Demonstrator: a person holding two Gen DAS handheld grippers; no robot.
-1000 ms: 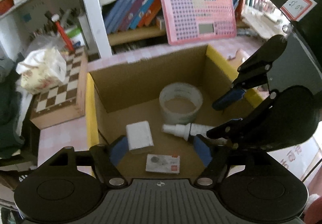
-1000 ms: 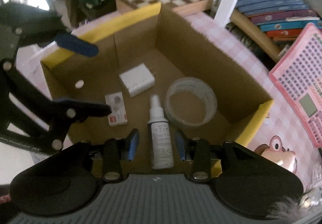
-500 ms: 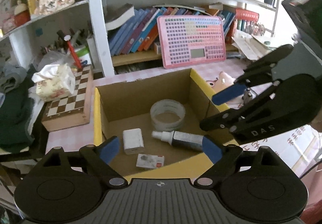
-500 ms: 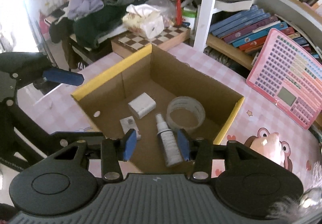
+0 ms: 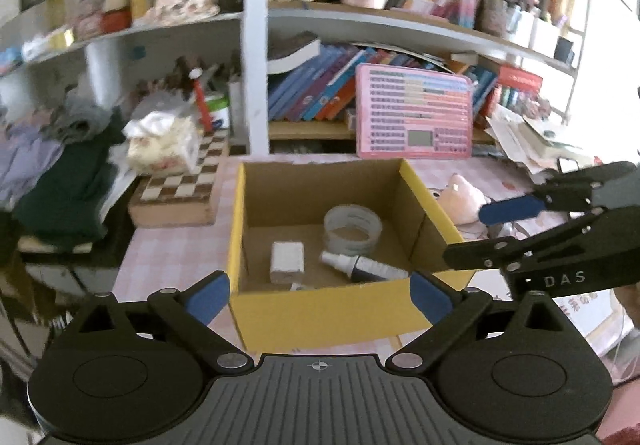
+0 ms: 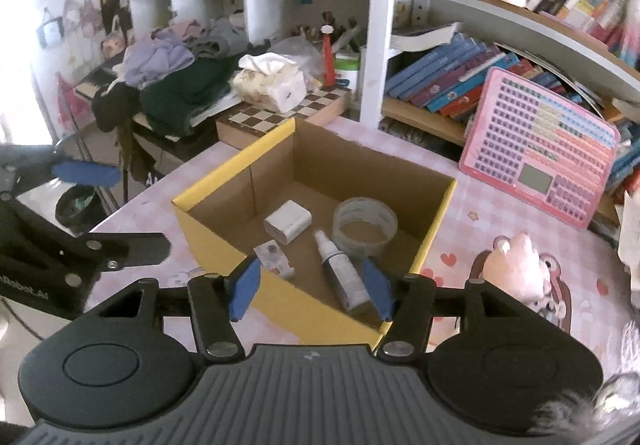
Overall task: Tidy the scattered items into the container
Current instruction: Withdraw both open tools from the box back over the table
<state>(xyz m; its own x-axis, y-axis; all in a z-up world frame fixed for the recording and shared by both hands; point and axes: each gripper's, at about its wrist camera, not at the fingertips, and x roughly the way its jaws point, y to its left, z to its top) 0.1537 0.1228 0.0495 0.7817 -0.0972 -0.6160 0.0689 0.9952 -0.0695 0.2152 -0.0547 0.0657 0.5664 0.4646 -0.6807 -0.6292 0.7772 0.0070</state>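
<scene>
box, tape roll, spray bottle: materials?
Box: corrugated cardboard, matte brown inside, yellow-faced outside; folded flaps and seams show.
Tape roll: likely clear plastic tape; translucent grey ring, hollow centre.
Spray bottle: probably plastic; white nozzle, dark labelled body, slight sheen.

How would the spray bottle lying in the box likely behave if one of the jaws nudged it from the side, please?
The spray bottle lies on its side and looks cylindrical, so it would probably roll across the box floor. It would soon meet the tape roll close beside it. It looks small and plastic, so likely light and rigid.
</scene>
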